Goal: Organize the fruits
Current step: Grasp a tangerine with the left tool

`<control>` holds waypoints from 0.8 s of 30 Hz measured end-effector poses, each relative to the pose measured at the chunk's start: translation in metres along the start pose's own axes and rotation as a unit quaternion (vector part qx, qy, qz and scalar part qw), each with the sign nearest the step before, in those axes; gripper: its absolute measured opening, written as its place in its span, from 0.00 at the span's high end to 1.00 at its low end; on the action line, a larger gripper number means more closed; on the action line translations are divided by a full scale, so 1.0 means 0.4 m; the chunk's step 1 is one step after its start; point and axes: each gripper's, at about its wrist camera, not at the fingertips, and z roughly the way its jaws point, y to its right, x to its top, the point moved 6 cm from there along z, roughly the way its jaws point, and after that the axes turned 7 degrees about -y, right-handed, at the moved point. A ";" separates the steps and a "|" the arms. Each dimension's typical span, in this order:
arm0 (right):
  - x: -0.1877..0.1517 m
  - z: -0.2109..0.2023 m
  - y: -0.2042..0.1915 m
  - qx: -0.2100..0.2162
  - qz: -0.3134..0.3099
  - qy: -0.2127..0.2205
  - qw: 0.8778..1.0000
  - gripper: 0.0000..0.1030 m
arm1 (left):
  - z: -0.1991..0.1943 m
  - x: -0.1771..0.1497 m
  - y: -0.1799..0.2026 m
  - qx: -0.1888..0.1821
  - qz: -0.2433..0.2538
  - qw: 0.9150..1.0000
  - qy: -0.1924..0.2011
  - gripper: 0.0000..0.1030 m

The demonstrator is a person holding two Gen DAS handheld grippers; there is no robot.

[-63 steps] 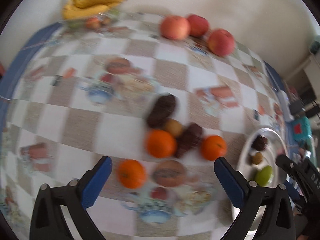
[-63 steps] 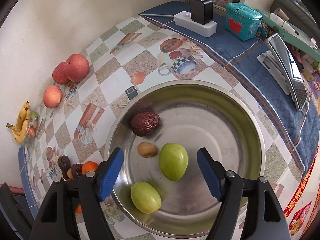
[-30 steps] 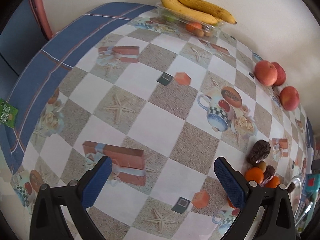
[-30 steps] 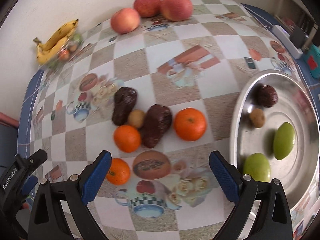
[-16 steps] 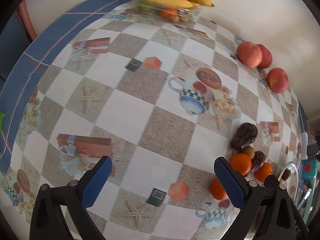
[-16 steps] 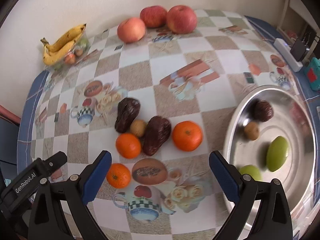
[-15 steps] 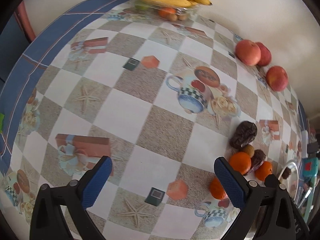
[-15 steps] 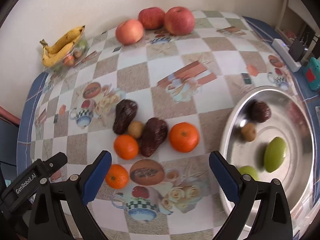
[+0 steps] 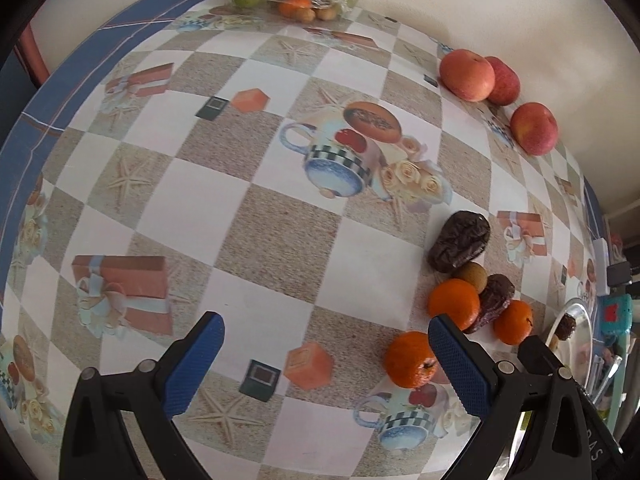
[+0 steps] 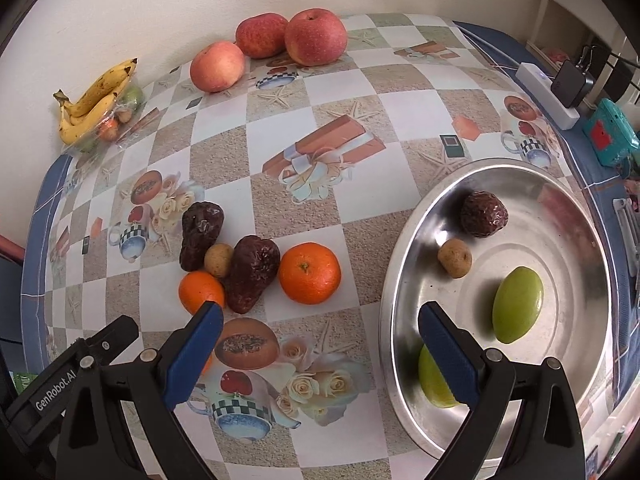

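4 fruits are already seen in the metal bowl (image 10: pixel 404 240): 2 green ones, 1 dark date, 1 small brown one. A loose cluster (3 oranges, 2 dates, 1 small brown fruit) is left on the tablecloth (image 10: pixel 348 88), just beside the bowl. The right gripper (image 10: pixel 318 346) is held wide, nothing gripped, above the gap btwn cluster & bowl. The left gripper (image 9: pixel 326 362) is likewise spread, empty. Next pick is probably the nearest orange (image 10: pixel 309 279); a centred descent is needed. The 3rd orange is partly hidden.

A home dining table: patterned oilcloth (image 10: pixel 320 128), bananas (image 10: pixel 94 100), power strip (image 10: pixel 546 92).
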 end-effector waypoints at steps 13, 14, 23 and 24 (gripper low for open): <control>0.002 0.002 0.027 -0.004 0.019 -0.001 1.000 0.05 | 0.021 -0.022 0.036 -0.061 0.005 0.998 -0.028 0.14; 0.002 0.002 0.028 -0.005 0.020 -0.002 1.000 0.05 | 0.022 -0.026 0.039 -0.069 0.005 0.997 -0.031 0.18; 0.001 0.004 0.030 -0.007 0.020 -0.005 1.000 0.05 | 0.040 -0.049 0.101 -0.085 0.035 0.995 -0.047 0.51; 0.001 0.005 0.029 -0.007 0.019 -0.005 1.000 0.05 | 0.043 -0.053 0.107 -0.085 0.040 0.994 -0.050 0.53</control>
